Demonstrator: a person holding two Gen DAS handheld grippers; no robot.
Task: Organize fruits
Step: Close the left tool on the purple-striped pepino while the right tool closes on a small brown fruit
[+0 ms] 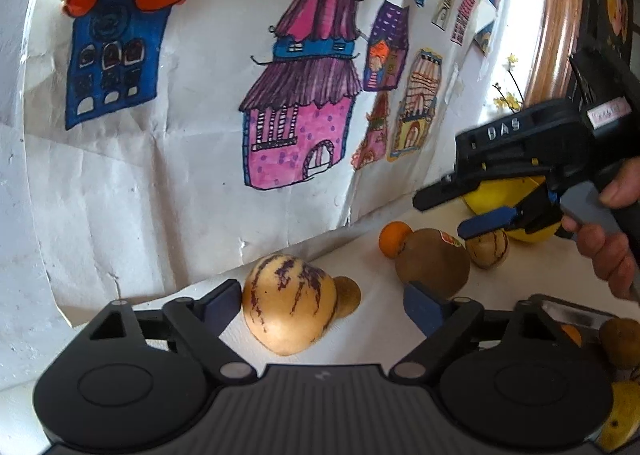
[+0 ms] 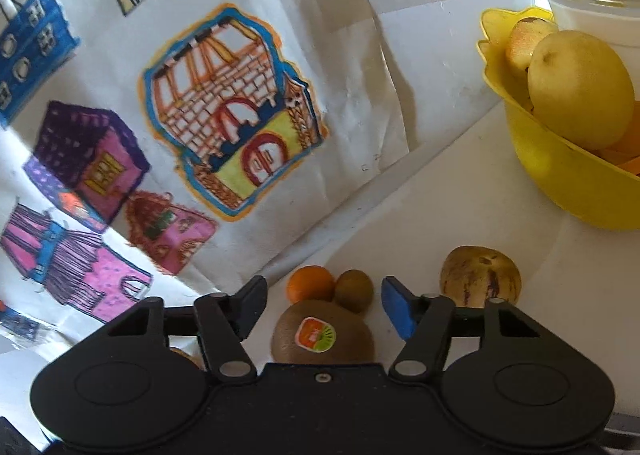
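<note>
My left gripper (image 1: pixel 322 309) is open around a yellow pepino melon with purple streaks (image 1: pixel 288 305) on the white table; its left pad is at the melon's side, the right pad stands apart. A small kiwi (image 1: pixel 348 295) sits behind it. My right gripper (image 2: pixel 324 307) is open above a large kiwi with a sticker (image 2: pixel 324 333), also seen in the left wrist view (image 1: pixel 434 261). A small orange (image 2: pixel 310 283), a small kiwi (image 2: pixel 354 289) and a second pepino (image 2: pixel 480 277) lie nearby. A yellow bowl (image 2: pixel 560 175) holds a pear (image 2: pixel 580 89) and other fruit.
A wall of paper with coloured house drawings (image 1: pixel 296 115) rises just behind the fruit. A glass jar (image 2: pixel 588 7) stands behind the bowl. More fruit (image 1: pixel 622 341) lies at the right edge of the left wrist view.
</note>
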